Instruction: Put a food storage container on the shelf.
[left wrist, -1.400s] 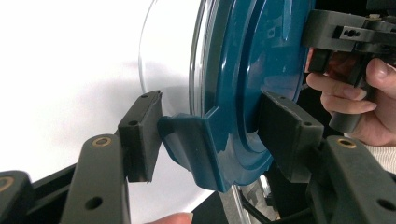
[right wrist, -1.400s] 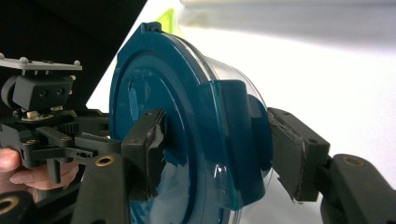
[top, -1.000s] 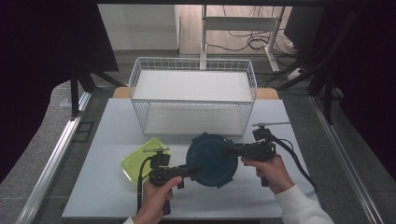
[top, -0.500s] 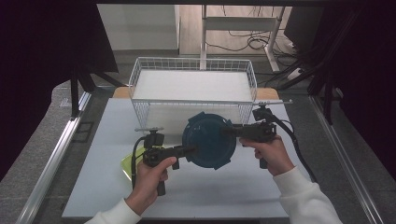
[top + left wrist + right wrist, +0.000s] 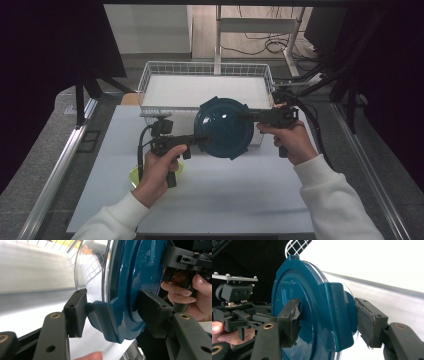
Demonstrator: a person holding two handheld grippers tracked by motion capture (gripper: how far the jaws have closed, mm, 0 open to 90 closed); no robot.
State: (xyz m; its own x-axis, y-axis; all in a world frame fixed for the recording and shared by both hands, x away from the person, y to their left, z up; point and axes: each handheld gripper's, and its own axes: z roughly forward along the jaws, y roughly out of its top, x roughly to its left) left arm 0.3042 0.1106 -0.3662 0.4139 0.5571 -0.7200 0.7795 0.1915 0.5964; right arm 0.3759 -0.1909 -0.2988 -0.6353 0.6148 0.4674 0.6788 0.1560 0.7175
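Observation:
A round container [image 5: 223, 128] with a dark teal lid and a clear bowl hangs in the air between both grippers, tilted on edge in front of the wire basket [image 5: 150, 82]. My left gripper [image 5: 200, 140] is shut on a teal latch tab [image 5: 107, 317] at the container's lower left edge. The pads [image 5: 76, 312] press on either side of it. My right gripper [image 5: 246, 117] is shut on the opposite latch tab [image 5: 334, 315] at the upper right edge. The left gripper [image 5: 237, 305] and the hand holding it appear beyond the lid in the right gripper view.
The white wire basket stands at the back of the white table [image 5: 240, 200], just behind the raised container. A yellow-green object [image 5: 134, 175] lies on the table, partly hidden under the left hand. Dark curtains and metal rails [image 5: 60, 165] flank the table.
Both grippers have risen and moved away from the person toward the basket, carrying the container with them. The yellow-green object is now mostly covered by the left hand.

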